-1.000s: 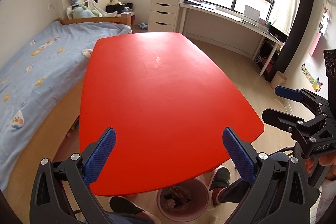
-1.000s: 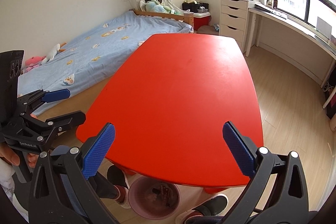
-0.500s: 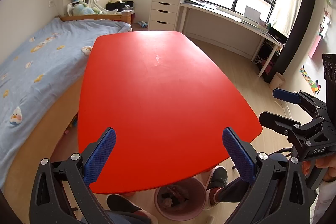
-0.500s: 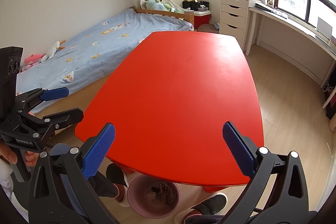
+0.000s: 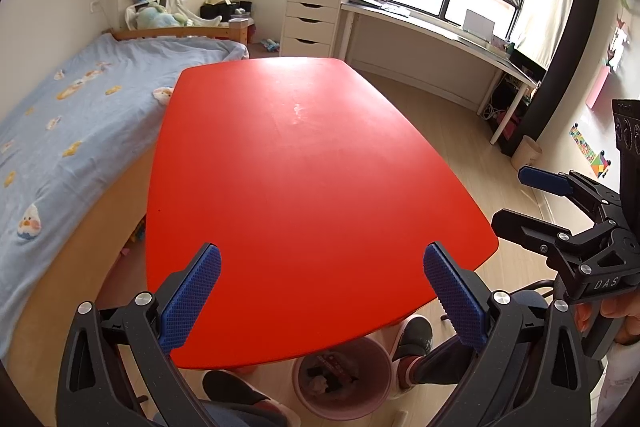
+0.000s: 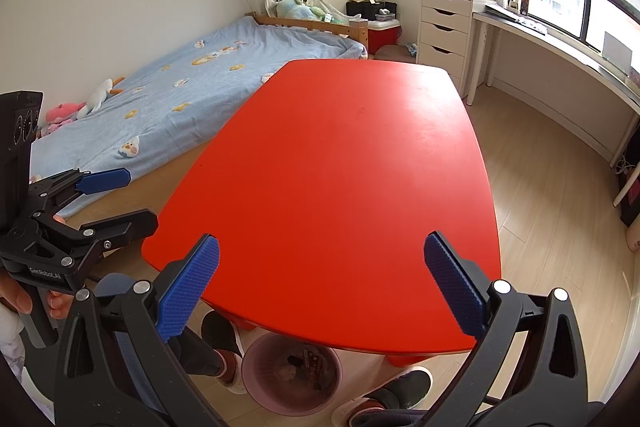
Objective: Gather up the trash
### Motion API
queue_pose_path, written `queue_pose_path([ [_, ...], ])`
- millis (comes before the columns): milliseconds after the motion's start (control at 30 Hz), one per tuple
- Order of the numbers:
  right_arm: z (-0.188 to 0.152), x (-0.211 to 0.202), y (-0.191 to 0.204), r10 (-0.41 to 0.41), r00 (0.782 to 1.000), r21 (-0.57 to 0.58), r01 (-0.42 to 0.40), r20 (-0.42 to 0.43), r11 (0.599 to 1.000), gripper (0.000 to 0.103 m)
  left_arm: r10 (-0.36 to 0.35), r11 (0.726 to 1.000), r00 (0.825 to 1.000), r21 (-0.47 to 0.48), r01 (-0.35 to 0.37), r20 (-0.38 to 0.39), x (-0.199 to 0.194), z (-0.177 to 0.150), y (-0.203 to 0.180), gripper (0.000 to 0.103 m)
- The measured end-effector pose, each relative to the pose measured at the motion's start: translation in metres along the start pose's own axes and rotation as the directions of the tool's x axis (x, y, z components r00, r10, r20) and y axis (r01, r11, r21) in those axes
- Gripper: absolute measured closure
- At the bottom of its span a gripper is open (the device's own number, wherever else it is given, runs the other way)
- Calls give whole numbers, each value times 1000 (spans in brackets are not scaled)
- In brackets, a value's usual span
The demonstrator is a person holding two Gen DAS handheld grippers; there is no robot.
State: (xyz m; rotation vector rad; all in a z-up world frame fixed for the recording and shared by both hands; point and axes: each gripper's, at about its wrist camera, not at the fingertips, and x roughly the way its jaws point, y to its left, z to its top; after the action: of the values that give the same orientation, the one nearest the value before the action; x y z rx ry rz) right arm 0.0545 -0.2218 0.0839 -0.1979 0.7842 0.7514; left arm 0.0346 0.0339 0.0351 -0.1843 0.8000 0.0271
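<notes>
Both grippers, left point(image 5: 322, 301) and right point(image 6: 322, 293), hover jaws wide and holding nothing over the table's point(image 5: 304, 187) near edge, bin point(image 6: 292, 373) tucked just beneath.

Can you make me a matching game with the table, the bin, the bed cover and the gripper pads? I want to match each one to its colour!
Things:
1. table
2. bin
3. bed cover
4. gripper pads

Colours:
A. dark blue
B. pink
C. red
D. light blue with little ducks

Pairs: 1-C, 2-B, 3-D, 4-A
</notes>
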Motion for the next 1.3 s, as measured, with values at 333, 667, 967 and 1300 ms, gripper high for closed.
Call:
queue_pose_path([
  [333,-2,0,-2,-1,1000,2,1,-2,1000,3,-4,1000,1000,0,4,-5,1,-1,-1,6],
  [667,-8,1,-7,-2,1000,3,2,-7,1000,3,-4,1000,1000,-2,4,-8,2,-2,-2,6],
  [967,-7,1,-7,-2,1000,3,2,-7,1000,3,-3,1000,1000,-7,3,-10,4,-6,-1,6],
  [1300,-6,1,-7,-1,1000,3,1,-7,1000,3,-14,1000,1000,-4,14,-5,3,-8,-4,6],
])
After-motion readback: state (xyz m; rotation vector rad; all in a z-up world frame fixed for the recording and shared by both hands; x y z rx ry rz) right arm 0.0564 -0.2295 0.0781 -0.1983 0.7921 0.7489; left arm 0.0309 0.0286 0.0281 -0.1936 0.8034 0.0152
